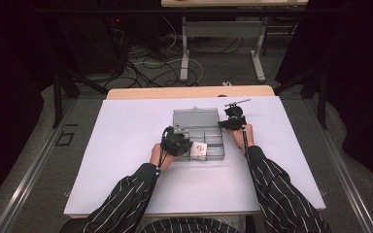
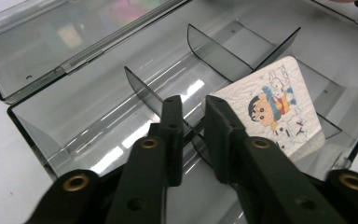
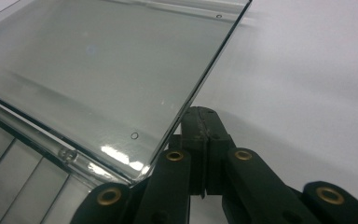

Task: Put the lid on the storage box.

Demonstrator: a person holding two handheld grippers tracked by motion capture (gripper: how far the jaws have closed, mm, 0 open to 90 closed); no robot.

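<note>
A clear grey compartment box (image 1: 213, 154) lies open mid-table, its lid (image 1: 195, 118) folded flat behind it. A white card with a cartoon figure (image 2: 275, 107) leans inside a front compartment (image 1: 200, 148). My left gripper (image 1: 180, 144) is at the box's front left. In the left gripper view its jaws (image 2: 193, 105) stand close together astride a thin divider (image 2: 142, 88), a narrow gap showing between them. My right gripper (image 1: 225, 124) rests at the lid's right edge. Its jaws (image 3: 203, 114) are shut, empty, touching the table beside the lid's corner (image 3: 102, 70).
The box sits on a white table sheet (image 1: 126, 145) with bare room on both sides. A small black tool (image 1: 236, 102) lies behind the right gripper near the table's far edge. Cables and desk legs (image 1: 184, 53) stand on the floor beyond.
</note>
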